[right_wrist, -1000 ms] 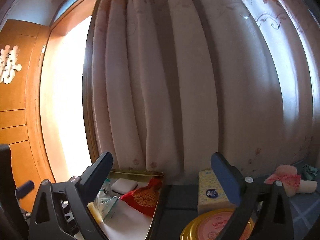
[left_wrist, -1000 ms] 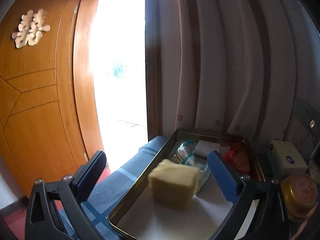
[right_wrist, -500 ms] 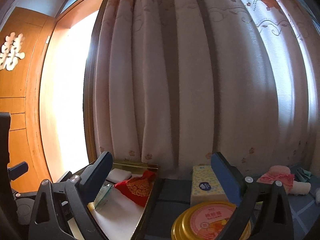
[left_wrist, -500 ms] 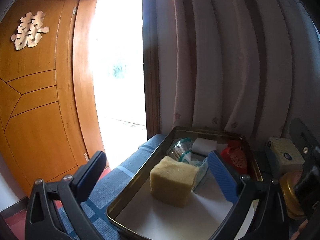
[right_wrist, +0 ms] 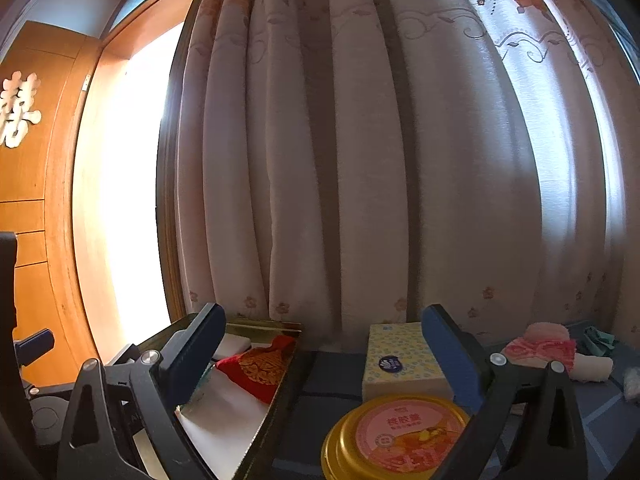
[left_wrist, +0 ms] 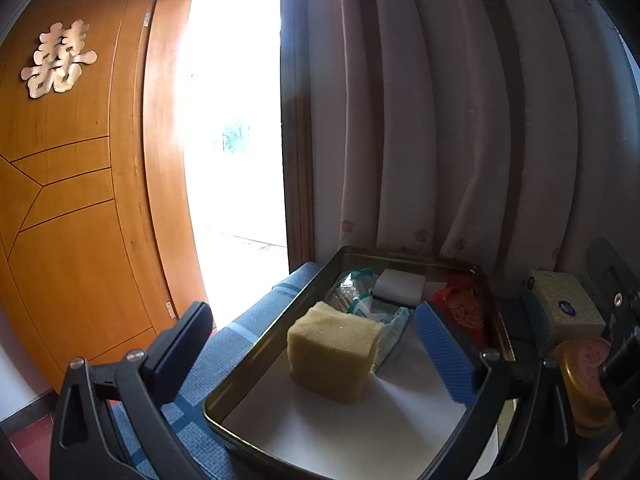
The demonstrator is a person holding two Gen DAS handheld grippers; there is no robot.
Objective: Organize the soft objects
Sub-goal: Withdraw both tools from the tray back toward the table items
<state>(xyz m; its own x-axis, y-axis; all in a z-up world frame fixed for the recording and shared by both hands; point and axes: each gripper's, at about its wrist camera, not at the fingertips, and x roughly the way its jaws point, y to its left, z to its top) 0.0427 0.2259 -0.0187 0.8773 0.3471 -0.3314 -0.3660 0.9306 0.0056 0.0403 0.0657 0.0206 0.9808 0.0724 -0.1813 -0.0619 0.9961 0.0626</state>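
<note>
Left wrist view: the left gripper (left_wrist: 316, 344) hovers with fingers spread wide, holding nothing. A yellow sponge (left_wrist: 334, 350) sits in the metal tray (left_wrist: 224, 396), in front of a white foam block (left_wrist: 401, 285) and a red pouch (left_wrist: 460, 306).

Right wrist view: the right gripper (right_wrist: 320, 356) is likewise spread and empty, above a round gold tin (right_wrist: 394, 436) and a tissue pack (right_wrist: 402, 360). A pink cloth bundle (right_wrist: 540, 346) lies well apart from the tray, off to the right.

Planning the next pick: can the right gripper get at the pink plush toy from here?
Probably yes. The right gripper is open and empty, and the pink plush toy lies uncovered on the blue cloth to its right.
</note>
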